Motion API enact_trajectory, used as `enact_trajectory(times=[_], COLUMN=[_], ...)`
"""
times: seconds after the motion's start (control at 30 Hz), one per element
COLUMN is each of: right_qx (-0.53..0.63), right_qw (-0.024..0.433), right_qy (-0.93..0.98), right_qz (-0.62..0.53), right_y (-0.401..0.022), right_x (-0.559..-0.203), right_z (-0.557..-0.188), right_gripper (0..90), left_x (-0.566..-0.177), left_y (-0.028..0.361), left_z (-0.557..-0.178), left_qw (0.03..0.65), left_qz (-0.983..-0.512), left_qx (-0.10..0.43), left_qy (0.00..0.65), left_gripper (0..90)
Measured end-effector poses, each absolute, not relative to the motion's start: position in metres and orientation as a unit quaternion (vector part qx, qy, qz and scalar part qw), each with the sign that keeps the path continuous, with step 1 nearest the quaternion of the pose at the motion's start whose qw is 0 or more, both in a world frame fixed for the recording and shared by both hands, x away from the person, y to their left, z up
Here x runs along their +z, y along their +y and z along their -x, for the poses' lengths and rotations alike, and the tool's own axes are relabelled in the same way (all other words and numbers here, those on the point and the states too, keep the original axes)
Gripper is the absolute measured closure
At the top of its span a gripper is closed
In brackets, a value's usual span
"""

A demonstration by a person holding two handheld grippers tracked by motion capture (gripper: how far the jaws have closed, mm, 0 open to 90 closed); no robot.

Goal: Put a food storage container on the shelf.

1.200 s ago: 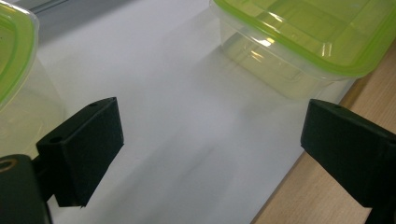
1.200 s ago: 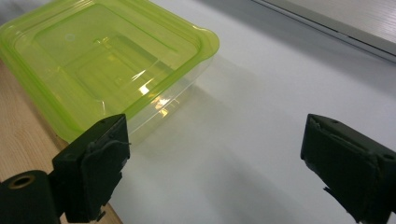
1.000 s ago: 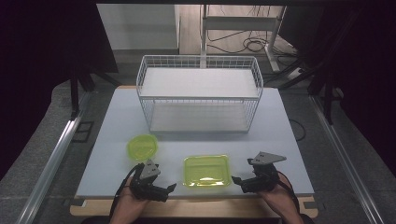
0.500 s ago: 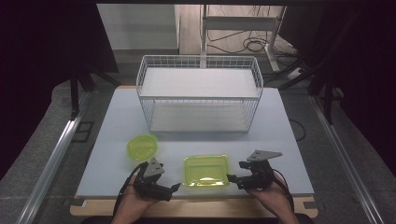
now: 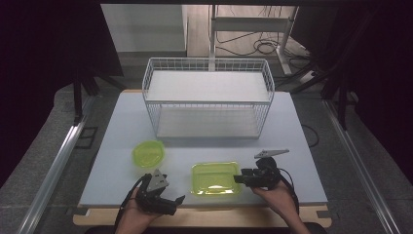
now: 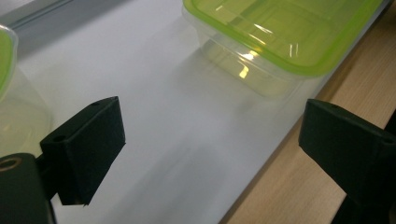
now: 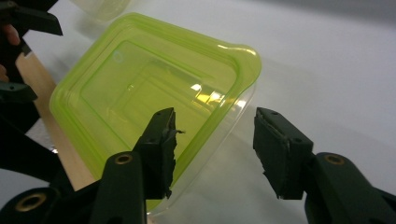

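Note:
A clear rectangular container with a green lid sits near the table's front edge. My right gripper is at its right end, and its jaws have just been closing. One jaw hangs over the lid and the other stands outside the clear wall. A gap still shows, so it is open with the rim between the jaws. My left gripper stands wide open left of the container, over the table's front edge, with nothing between its jaws.
A round container with a green lid stands at the front left. A white wire basket takes up the back middle of the pale table. A wooden strip borders the front edge.
My right gripper has moved left up to the rectangular container's end and its jaws have narrowed around the rim. The left gripper has stayed nearly still.

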State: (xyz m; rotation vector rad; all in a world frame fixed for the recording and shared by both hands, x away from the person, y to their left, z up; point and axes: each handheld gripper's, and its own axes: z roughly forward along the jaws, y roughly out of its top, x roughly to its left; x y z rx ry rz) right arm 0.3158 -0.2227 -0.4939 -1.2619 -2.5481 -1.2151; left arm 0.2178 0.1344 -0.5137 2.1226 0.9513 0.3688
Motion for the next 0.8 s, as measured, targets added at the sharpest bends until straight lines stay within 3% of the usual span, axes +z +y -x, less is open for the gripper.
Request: enact_trajectory(times=[0.3, 0.4, 0.8], right_qx=[-0.392, -0.411, -0.417], right_qw=[0.097, 0.150, 0.160], right_qy=[-0.801, -0.777, -0.776], right_qz=[0.442, 0.452, 0.446], right_y=[-0.224, -0.226, -0.224], right_x=[-0.499, -0.500, -0.490], right_z=[-0.325, -0.328, -0.330], right_gripper=[68.5, 78.9, 81.2], left_x=[-0.518, -0.519, -0.518], left_y=[0.138, 0.139, 0.151], left_z=[-0.202, -0.203, -0.205], left_qw=[0.366, 0.370, 0.367], left_qz=[-0.840, -0.838, -0.829], left_qx=[0.147, 0.147, 0.164], left_qy=[0.371, 0.374, 0.388], left_gripper=[7.5, 7.5, 7.5])
